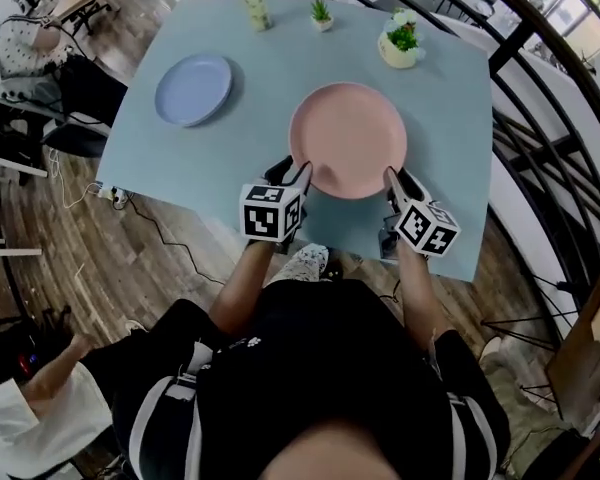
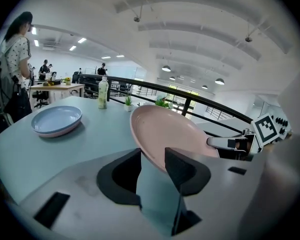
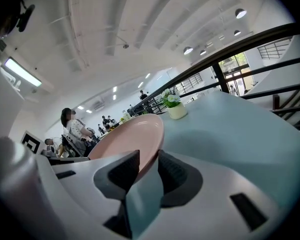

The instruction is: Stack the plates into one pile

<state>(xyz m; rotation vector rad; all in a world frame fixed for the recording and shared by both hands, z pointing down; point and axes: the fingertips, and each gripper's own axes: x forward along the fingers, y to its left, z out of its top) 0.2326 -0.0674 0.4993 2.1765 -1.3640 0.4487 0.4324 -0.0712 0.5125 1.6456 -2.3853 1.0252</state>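
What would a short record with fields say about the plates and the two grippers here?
pink plate: near the middle of the table, its rim between both grippers' jaws
left gripper: shut on the pink plate's near left rim
right gripper: shut on its near right rim
blue plate: apart, at the table's left
pile: not yet made

Bright open-plan office mezzanine: black railing (image 1: 508, 48), wood floor (image 1: 70, 258), distant desks (image 2: 57, 87), rows of ceiling lamps (image 2: 166, 68).
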